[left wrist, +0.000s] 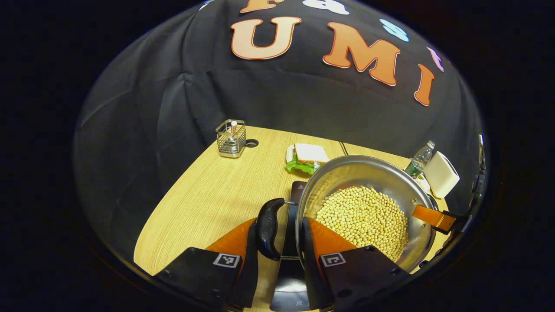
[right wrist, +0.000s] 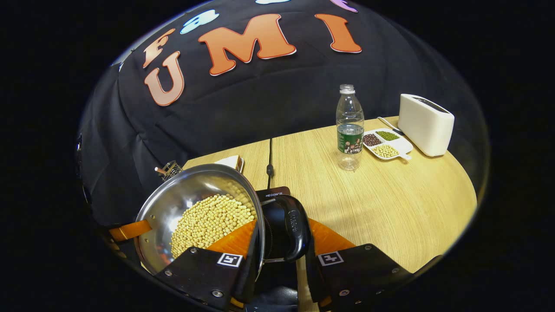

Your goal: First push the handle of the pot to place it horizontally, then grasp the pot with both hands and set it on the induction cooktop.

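Observation:
A steel pot (left wrist: 360, 171) full of soybeans (left wrist: 364, 216) hangs tilted over the dark induction cooktop (left wrist: 298, 188). My left gripper (left wrist: 279, 221) clamps one side of the pot. One finger is outside its black side handle (left wrist: 268, 229) and the other is inside the rim. In the right gripper view, my right gripper (right wrist: 284, 223) holds the opposite black handle (right wrist: 295, 229) and the pot's (right wrist: 182, 190) rim the same way, above the cooktop (right wrist: 273, 193). Each gripper's finger shows at the pot's far side in the other view.
A wire holder (left wrist: 230, 138) and a sandwich on a plate (left wrist: 308, 157) sit at the table's back. A water bottle (right wrist: 349, 128), a divided dish of beans (right wrist: 386, 144) and a white toaster (right wrist: 426, 124) stand to the right. A cable (right wrist: 269, 160) runs back from the cooktop.

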The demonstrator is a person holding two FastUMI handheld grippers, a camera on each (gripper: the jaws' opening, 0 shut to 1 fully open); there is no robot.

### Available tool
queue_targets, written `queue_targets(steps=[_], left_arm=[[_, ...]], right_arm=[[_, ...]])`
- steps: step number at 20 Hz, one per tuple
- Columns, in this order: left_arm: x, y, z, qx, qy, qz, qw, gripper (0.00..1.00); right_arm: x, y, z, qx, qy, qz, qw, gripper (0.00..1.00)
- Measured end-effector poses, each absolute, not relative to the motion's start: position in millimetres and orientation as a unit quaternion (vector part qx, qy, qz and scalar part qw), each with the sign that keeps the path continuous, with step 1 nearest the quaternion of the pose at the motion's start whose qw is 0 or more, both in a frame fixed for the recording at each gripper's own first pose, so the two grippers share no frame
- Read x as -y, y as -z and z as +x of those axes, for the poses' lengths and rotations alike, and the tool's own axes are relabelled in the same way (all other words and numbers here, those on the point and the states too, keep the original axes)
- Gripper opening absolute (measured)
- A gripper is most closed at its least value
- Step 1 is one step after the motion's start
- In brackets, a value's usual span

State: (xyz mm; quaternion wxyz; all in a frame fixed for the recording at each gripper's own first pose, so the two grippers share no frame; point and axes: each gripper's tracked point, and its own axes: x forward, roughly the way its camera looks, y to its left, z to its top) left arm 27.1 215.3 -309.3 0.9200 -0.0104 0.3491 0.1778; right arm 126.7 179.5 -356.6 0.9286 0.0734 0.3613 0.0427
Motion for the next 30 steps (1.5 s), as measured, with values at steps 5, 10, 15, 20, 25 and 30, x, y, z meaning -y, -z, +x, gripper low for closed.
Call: queue_targets(steps=[5,10,15,20,25,30], left_arm=[[-215,314,26,-0.356,-0.179,-0.011,0.917,0.51],[-214,327,22,-0.377,-0.187,-0.025,0.907,0.53],[-213,329,22,-0.376,-0.187,-0.023,0.907,0.60],[-215,322,15,-0.362,-0.202,-0.023,0.910,0.67],[-210,284,15,-0.308,-0.222,-0.018,0.925,0.99],[-185,195,32,-0.178,-0.229,0.060,0.955,0.98]], right_arm=[[-182,364,125,-0.368,-0.042,0.075,0.926,0.49],[-184,378,123,-0.385,-0.041,0.064,0.920,0.52],[-188,373,124,-0.376,-0.048,0.065,0.923,0.59],[-183,365,118,-0.367,-0.058,0.051,0.927,0.83],[-171,323,120,-0.310,-0.083,0.027,0.947,0.94],[-133,250,122,-0.229,-0.080,-0.007,0.970,0.95]])
